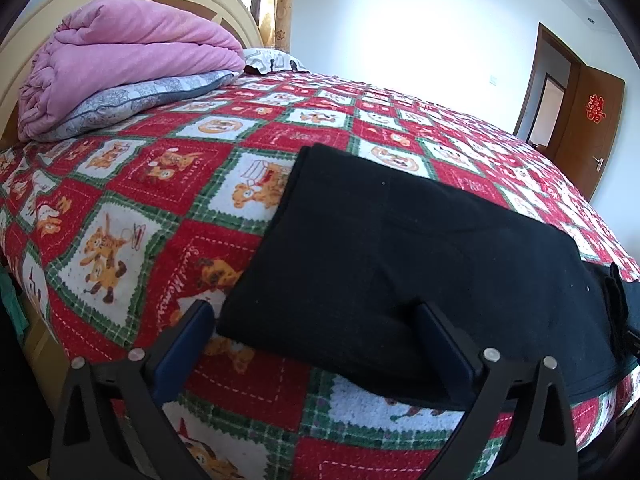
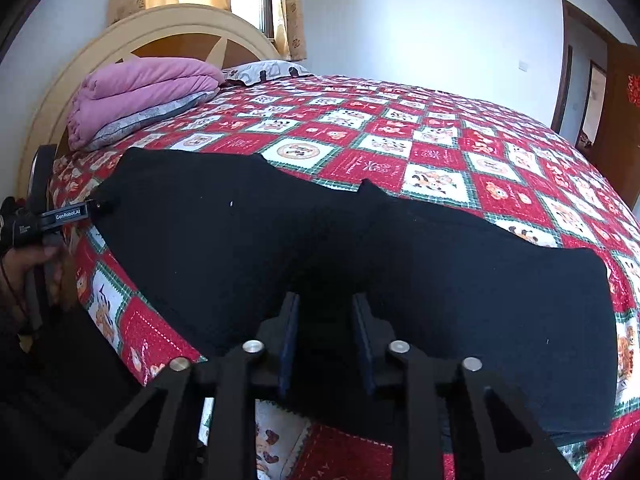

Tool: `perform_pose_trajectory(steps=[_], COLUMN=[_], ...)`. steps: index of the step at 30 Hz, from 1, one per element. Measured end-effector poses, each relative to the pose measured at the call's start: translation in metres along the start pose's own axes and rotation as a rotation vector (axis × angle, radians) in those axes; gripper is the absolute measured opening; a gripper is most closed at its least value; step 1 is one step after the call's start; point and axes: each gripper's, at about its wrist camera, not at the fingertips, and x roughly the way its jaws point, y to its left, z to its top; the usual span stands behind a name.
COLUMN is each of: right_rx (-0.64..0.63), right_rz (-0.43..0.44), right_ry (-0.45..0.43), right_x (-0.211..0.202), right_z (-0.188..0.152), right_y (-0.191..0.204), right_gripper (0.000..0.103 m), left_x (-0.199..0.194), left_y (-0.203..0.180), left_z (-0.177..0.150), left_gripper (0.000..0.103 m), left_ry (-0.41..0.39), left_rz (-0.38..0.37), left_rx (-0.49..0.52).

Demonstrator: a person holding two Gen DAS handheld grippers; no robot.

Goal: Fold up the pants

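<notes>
Black pants (image 1: 400, 256) lie flat on the red checked bedspread (image 1: 160, 184), near the bed's front edge. My left gripper (image 1: 316, 320) is open wide, its fingers straddling the pants' near left corner just above the cloth. In the right wrist view the pants (image 2: 240, 232) spread across the front of the bed. My right gripper (image 2: 326, 312) is partly open over the pants' near edge, with a narrow gap between its blue pads (image 2: 290, 336); nothing shows clamped between them. The left gripper (image 2: 68, 216) shows at the far left, held by a hand.
A folded pink quilt (image 1: 120, 60) on a grey pillow (image 1: 152, 96) lies at the headboard (image 2: 160, 28), with another pillow (image 2: 264, 70) beside it. A brown door (image 1: 588, 132) stands open at the right. The bed's front edge drops off below the grippers.
</notes>
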Motion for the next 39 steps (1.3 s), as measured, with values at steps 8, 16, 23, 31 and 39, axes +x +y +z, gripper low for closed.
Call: perform_pose_trajectory(steps=[8, 16, 23, 31, 39], right_rx=[-0.082, -0.142, -0.128, -0.088, -0.104], right_rz=[0.022, 0.006, 0.024, 0.045, 0.027], right_ry=[0.067, 0.078, 0.084, 0.07, 0.055], right_x=[-0.003, 0.004, 0.002, 0.005, 0.004], right_z=[-0.008, -0.012, -0.014, -0.016, -0.018], right_y=[0.016, 0.026, 0.022, 0.018, 0.021], right_gripper=[0.0, 0.001, 0.001, 0.001, 0.001], left_x=[-0.003, 0.001, 0.0, 0.002, -0.006], left_y=[0.002, 0.009, 0.023, 0.023, 0.009], left_z=[0.004, 0.004, 0.004, 0.001, 0.003], left_gripper=[0.103, 0.103, 0.103, 0.094, 0.064], left_ry=[-0.015, -0.015, -0.033, -0.024, -0.014], left_rz=[0.032, 0.018, 0.037, -0.024, 0.011], left_rx=[0.022, 0.009, -0.046, -0.066, -0.034])
